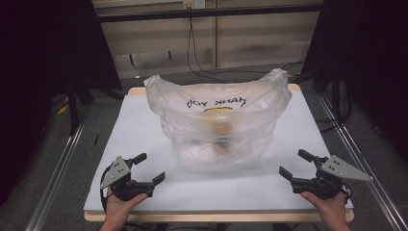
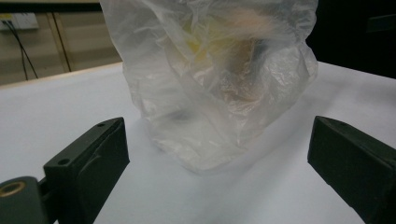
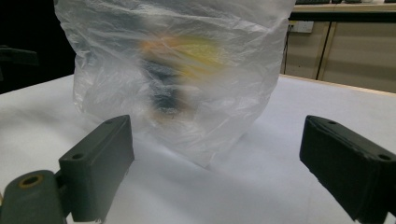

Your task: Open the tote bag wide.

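Plastic bag, translucent and crinkled with blurred yellow and dark contents, stands mid-table on the white table in a dim room. Left gripper and right gripper flank it, jaws apart, empty.

My high view is dim, black at nine and three o'clock, with the white worktop brightest. The plastic bag looks hazy, its contents smeared. In both gripper views the near tongs and backgrounds are soft.
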Tool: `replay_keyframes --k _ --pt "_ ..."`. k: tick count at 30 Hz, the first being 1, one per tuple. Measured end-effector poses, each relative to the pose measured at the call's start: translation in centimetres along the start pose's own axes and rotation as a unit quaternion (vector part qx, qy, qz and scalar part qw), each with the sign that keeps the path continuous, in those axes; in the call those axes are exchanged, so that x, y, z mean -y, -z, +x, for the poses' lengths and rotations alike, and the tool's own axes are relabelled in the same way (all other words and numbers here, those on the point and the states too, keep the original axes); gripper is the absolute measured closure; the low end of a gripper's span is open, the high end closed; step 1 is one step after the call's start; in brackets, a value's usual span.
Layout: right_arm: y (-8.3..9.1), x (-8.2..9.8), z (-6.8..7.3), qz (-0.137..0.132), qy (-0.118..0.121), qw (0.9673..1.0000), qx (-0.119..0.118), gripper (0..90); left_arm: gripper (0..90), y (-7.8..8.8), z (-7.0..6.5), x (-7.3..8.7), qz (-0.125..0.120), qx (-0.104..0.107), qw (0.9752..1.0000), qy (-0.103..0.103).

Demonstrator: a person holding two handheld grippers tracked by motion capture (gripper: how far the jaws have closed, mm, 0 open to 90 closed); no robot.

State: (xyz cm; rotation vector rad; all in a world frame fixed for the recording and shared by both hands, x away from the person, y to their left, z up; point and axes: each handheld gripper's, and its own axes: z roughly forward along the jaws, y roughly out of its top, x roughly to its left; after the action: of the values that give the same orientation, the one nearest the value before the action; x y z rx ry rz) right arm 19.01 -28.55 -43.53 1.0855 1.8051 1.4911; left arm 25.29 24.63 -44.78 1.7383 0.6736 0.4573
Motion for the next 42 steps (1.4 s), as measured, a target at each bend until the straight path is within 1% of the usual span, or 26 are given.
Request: replay_keyframes --k 1,4,6,7,10,11,13,14,16,17,18,19,20,21,22,24,25,26,30,31,34,35,36,37,40,42 --pt "0.0 0.0 0.0 0.001 0.000 1.0000 0.002 12.3 5.9 0.0 -0.1 0.0 0.004 0.003 1.0000 -0.004" --pt "-0.1 0.0 -0.1 0.002 -0.003 1.0000 -0.003 15.7 6.0 -0.2 -0.1 0.2 0.006 0.008 0.9999 0.006" --pt "-0.3 0.0 -0.2 0.003 0.002 1.0000 0.001 15.7 7.1 -0.2 0.1 0.1 0.011 0.001 0.9999 0.000" --pt "-0.3 0.0 -0.2 0.005 -0.001 1.0000 0.005 16.1 8.0 -0.3 0.1 0.2 0.010 0.000 0.9999 0.013" --pt "-0.5 0.1 -0.3 0.011 -0.001 0.9999 0.005 21.4 12.0 -0.3 0.4 0.3 0.018 0.004 0.9997 0.018" --pt "-0.6 0.2 -0.5 0.016 -0.001 0.9999 -0.006 30.8 18.7 -0.3 0.5 0.3 0.021 0.007 0.9996 0.018" --pt "-0.7 0.3 -0.6 0.017 0.001 0.9998 -0.009 31.9 19.3 -0.6 0.5 0.4 0.025 0.011 0.9993 0.025" --pt "-0.9 0.4 -0.6 0.025 0.004 0.9996 -0.013 38.5 28.7 -0.6 0.5 0.3 0.029 0.020 0.9993 0.014" --pt "-0.9 0.4 -0.5 0.026 0.003 0.9996 -0.014 41.0 30.1 -0.8 0.3 0.3 0.033 0.021 0.9990 0.020" --pt "-1.0 0.4 -0.5 0.028 0.002 0.9993 -0.022 45.4 35.1 -0.8 0.3 0.3 0.032 0.039 0.9983 0.028" --pt "-1.0 0.3 -0.5 0.027 -0.001 0.9993 -0.026 49.7 37.8 -0.8 0.3 0.3 0.032 0.039 0.9983 0.028" --pt "-1.0 0.3 -0.5 0.027 -0.001 0.9993 -0.026 49.7 37.8 -0.8 0.2 0.2 0.036 0.050 0.9979 0.021" --pt "-0.8 0.1 -0.5 0.026 0.008 0.9993 -0.027 56.8 45.0 -0.8 -0.1 0.2 0.038 0.052 0.9978 0.015" --pt "-0.8 0.1 -0.5 0.026 0.008 0.9993 -0.027 56.8 45.0 -0.8 -0.3 0.1 0.040 0.060 0.9974 0.007" --pt "-0.7 0.0 -0.6 0.022 0.004 0.9993 -0.030 58.6 49.5 -0.8 -0.5 0.1 0.038 0.072 0.9966 0.015" --pt "-0.4 -0.2 -0.9 0.019 -0.010 0.9990 -0.038 65.6 59.4 -0.6 -0.8 0.0 0.037 0.078 0.9963 0.006" --pt "-0.4 -0.2 -0.9 0.019 -0.010 0.9990 -0.038 65.6 59.4 -0.6 -0.9 0.0 0.037 0.081 0.9960 0.010" --pt "-0.5 -0.2 -0.8 0.024 -0.014 0.9985 -0.047 69.1 65.4 -0.6 -1.0 -0.1 0.039 0.086 0.9954 0.015" --pt "-0.7 -0.2 -0.7 0.028 -0.015 0.9979 -0.057 72.3 70.7 -0.7 -1.1 -0.2 0.043 0.097 0.9942 0.017" --pt "-0.8 -0.3 -0.6 0.034 -0.012 0.9971 -0.067 75.1 75.3 -0.6 -1.1 -0.4 0.049 0.095 0.9941 0.015" --pt "-0.9 -0.4 -0.4 0.035 -0.014 0.9963 -0.077 80.7 79.7 -0.7 -1.1 -0.8 0.051 0.096 0.9939 0.015" --pt "-1.0 -0.5 -0.3 0.036 -0.010 0.9960 -0.081 82.2 81.3 -0.8 -1.1 -0.9 0.048 0.107 0.9930 0.013" --pt "-1.0 -0.6 -0.2 0.037 -0.011 0.9956 -0.085 84.3 83.1 -0.8 -1.2 -1.0 0.055 0.103 0.9931 0.014" --pt "-1.2 -0.8 -0.1 0.036 -0.010 0.9954 -0.089 87.5 85.7 -1.1 -1.4 -1.2 0.050 0.111 0.9924 0.015" --pt "-1.3 -1.2 -0.1 0.034 -0.010 0.9947 -0.097 90.0 89.6 -1.2 -1.7 -1.5 0.053 0.108 0.9927 0.010" --pt "-1.5 -1.3 0.0 0.032 -0.014 0.9944 -0.100 90.0 90.0 -1.4 -1.9 -1.7 0.050 0.124 0.9910 0.009"
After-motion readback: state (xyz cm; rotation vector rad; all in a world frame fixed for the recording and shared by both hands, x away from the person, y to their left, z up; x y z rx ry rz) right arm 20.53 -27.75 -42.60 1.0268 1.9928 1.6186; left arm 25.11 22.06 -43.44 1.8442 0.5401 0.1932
